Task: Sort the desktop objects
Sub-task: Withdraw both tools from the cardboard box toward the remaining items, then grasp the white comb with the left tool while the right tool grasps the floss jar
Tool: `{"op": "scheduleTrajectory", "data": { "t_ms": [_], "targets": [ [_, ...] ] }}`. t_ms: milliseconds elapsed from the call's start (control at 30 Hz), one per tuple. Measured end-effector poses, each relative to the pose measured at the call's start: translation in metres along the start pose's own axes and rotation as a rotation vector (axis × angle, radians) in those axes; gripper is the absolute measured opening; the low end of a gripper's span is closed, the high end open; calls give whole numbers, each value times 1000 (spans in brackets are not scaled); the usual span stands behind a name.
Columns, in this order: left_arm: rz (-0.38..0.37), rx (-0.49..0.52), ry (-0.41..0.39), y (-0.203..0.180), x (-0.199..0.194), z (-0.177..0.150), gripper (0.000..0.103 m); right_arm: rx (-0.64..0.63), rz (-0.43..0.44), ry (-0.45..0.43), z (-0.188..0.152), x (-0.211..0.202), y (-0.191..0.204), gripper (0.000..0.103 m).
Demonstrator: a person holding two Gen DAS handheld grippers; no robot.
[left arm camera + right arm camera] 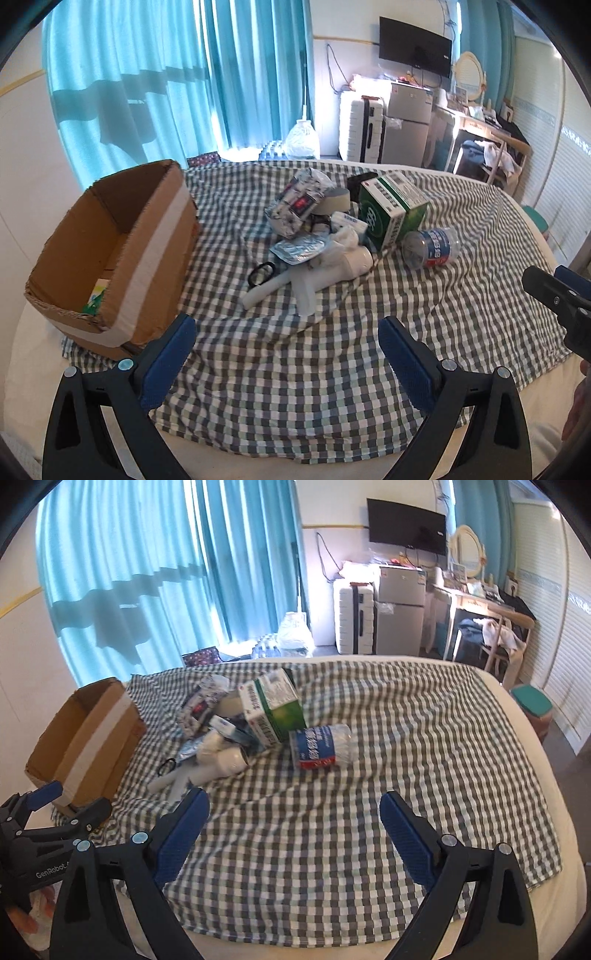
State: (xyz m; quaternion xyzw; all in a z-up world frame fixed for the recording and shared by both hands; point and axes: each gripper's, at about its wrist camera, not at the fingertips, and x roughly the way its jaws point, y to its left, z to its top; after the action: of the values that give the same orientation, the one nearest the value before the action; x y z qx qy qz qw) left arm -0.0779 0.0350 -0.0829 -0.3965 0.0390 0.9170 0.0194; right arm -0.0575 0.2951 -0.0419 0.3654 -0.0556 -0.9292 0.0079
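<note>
near checked cloth (pixel 288 369): bare | ahead: clutter pile (pixel 325 236) | left: cardboard box (pixel 110 258) blocks

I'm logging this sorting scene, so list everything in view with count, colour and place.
cardboard box: 1, brown with white tape, open, left on cloth
checked cloth: 1, grey-green and white, covers the surface
green carton: 1, green and white, tilted in the pile
plastic bottle: 1, clear with blue label, lying right of carton
white tube: 1, front of pile
black ring: 1, left of tube
foil pack: 1, silver, mid-pile
patterned packet: 1, grey-white, top left of pile
tape roll: 1, grey, behind
left gripper: open, empty
right gripper: open, empty
</note>
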Motion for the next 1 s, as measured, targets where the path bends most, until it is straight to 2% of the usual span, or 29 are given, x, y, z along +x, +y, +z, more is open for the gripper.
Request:
{"op": "scheduleTrajectory", "data": {
  "t_ms": [467, 1000],
  "targets": [
    [17, -70, 117, 3, 84, -6, 101, 48, -8, 104, -21, 66, -27, 94],
    [-13, -102, 194, -6, 175, 2, 101, -7, -1, 153, 18, 163, -33, 94]
  ]
}}
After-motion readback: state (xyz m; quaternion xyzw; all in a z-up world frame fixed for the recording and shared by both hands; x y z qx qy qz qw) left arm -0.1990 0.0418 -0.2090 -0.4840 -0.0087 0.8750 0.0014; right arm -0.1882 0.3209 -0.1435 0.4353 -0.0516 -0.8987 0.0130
